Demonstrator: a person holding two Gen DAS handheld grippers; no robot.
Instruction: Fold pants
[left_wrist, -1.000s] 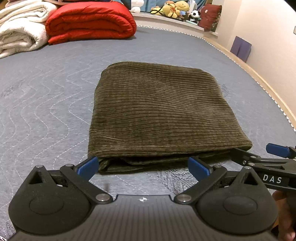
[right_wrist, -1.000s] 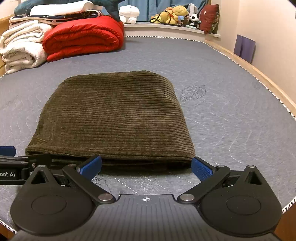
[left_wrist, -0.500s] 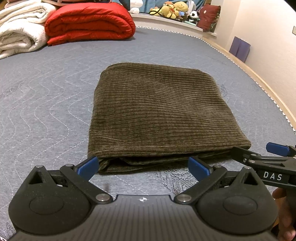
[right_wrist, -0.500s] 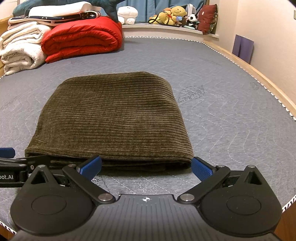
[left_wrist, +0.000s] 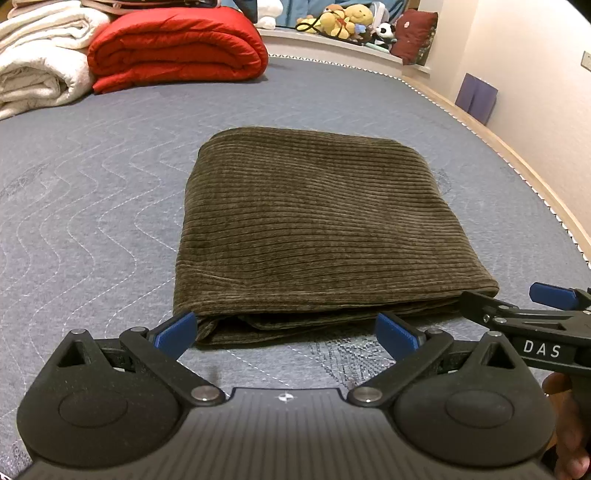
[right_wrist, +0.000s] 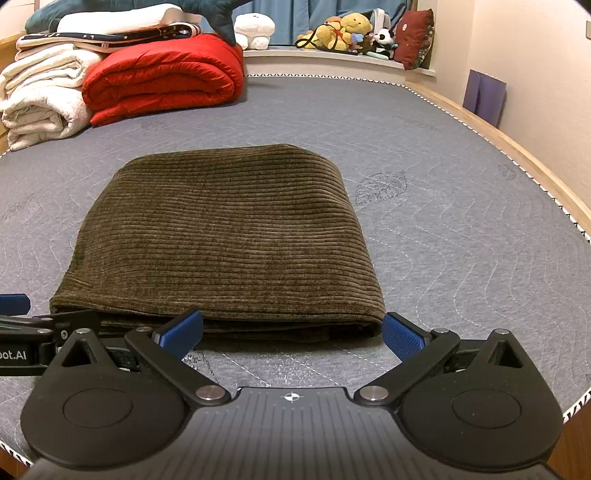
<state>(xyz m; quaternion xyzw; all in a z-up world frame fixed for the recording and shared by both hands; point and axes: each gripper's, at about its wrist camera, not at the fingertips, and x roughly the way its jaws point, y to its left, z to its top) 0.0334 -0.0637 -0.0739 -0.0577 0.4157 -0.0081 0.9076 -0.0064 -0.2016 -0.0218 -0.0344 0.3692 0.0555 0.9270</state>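
Left wrist view: corduroy pants (left_wrist: 317, 229) folded into one thick olive-brown rectangle, ribbed, lying mid-mattress; stacked layers show at the near edge.
Left gripper (left_wrist: 286, 332): jaws spread wide, holding nothing; blue pads sit just short of the near fold edge.
Right gripper (left_wrist: 517, 304): seen side-on at the near right corner of the pants; its opening cannot be told here.
Open room: bare quilted grey mattress (left_wrist: 92, 206) left and far.
Far left: one red duvet (left_wrist: 177, 44), one white blanket (left_wrist: 37, 70).

Right wrist view: pants (right_wrist: 221, 236) centred, rounded far edge.
Right gripper (right_wrist: 291, 332): jaws wide apart, empty, at the near edge.
Right: wooden bed frame (right_wrist: 517, 155).
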